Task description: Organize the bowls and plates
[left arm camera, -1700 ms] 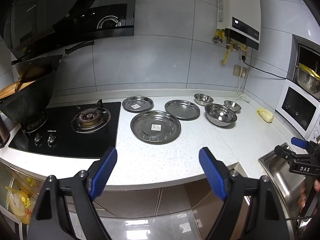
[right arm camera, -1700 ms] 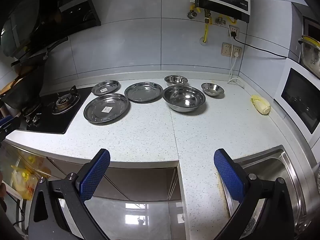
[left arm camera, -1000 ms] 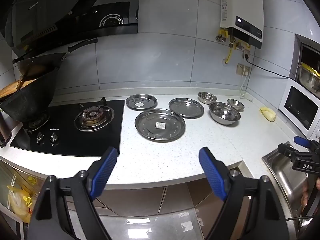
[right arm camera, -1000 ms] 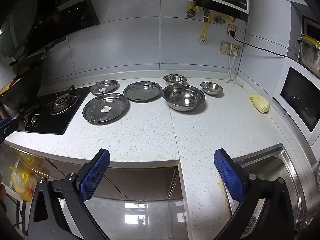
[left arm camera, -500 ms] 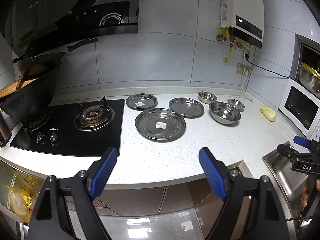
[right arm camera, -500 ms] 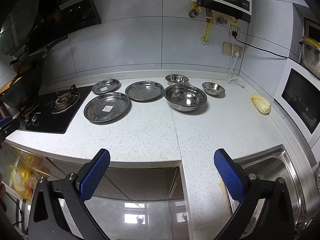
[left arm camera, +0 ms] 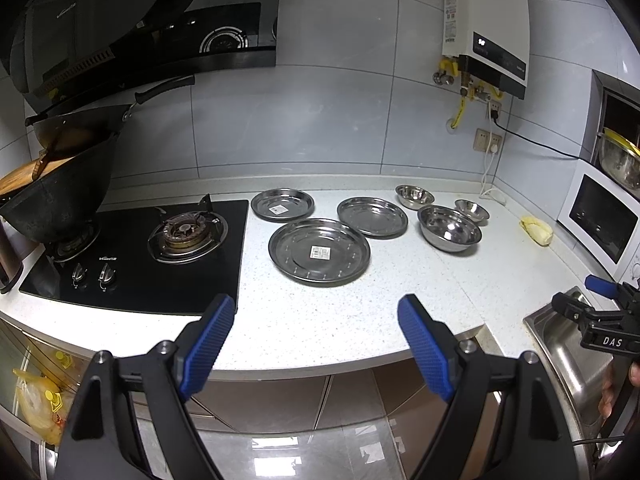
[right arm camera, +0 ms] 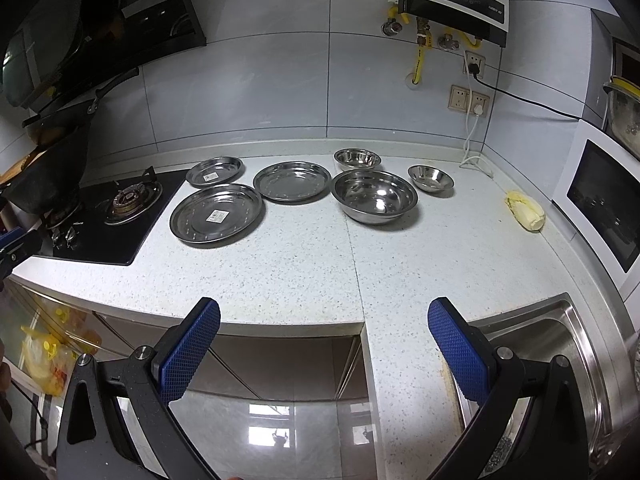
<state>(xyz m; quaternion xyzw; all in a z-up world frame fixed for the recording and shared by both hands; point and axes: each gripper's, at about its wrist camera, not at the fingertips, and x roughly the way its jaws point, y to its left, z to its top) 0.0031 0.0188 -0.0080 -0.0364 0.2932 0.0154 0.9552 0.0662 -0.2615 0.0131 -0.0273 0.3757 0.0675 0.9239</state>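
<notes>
Three steel plates lie on the white counter: a large plate (left arm camera: pixel 319 252) (right arm camera: pixel 216 213) with a sticker in front, a small plate (left arm camera: pixel 282 205) (right arm camera: pixel 215 171) behind it on the left, a medium plate (left arm camera: pixel 372 217) (right arm camera: pixel 292 181) on the right. Right of them stand a large bowl (left arm camera: pixel 449 227) (right arm camera: pixel 374 196) and two small bowls (left arm camera: pixel 414 195) (left arm camera: pixel 472 210). My left gripper (left arm camera: pixel 316 340) is open and empty, off the counter's front edge. My right gripper (right arm camera: pixel 324 350) is open and empty, also in front of the counter.
A black gas hob (left arm camera: pixel 140 252) with a wok (left arm camera: pixel 52 200) is on the left. A sink (right arm camera: pixel 560 360) is at the right front. A yellowish vegetable piece (right arm camera: pixel 526 210) lies near the microwave (left arm camera: pixel 604 224). The other gripper (left arm camera: pixel 600 316) shows at the right edge.
Both grippers have shifted only slightly; the view has drifted a little. Both stay open and the dishes have not moved.
</notes>
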